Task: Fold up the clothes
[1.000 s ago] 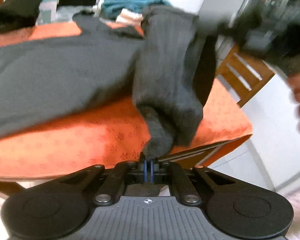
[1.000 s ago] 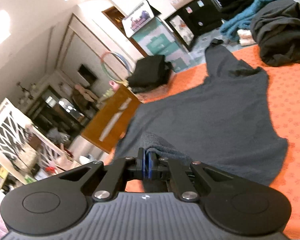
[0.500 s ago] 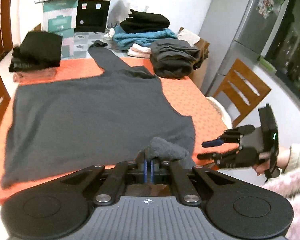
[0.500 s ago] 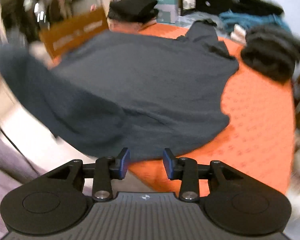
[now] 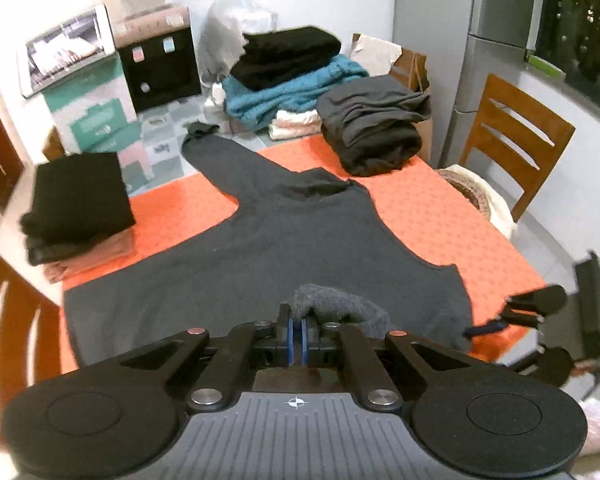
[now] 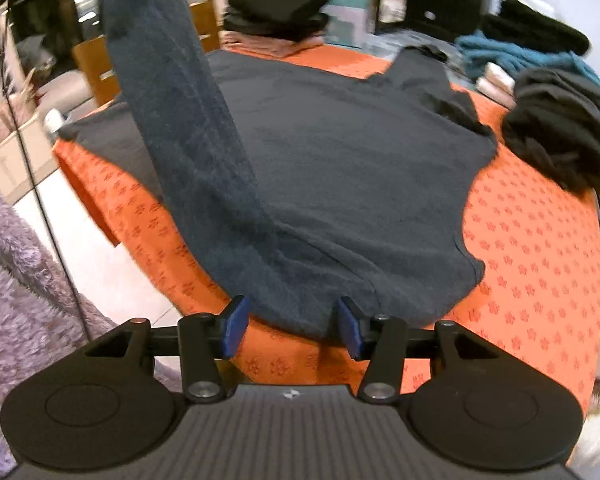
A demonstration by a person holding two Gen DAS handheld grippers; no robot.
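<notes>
A dark grey sweater lies spread flat on the orange tablecloth, one sleeve stretched toward the far edge. My left gripper is shut on the cuff of the other sleeve and holds it raised above the near edge. In the right wrist view that sleeve rises from the sweater's body up to the left. My right gripper is open and empty at the near hem; it also shows in the left wrist view at the right.
A folded black and pink stack sits at the table's left. A folded dark grey pile sits at the far right corner. Black, teal and white clothes are stacked behind the table. Wooden chairs stand at the sides.
My right gripper has let go of the cloth, opened and dropped to the near hem. My left gripper has kept its hold on the sleeve cuff and pulled back above the near edge.
</notes>
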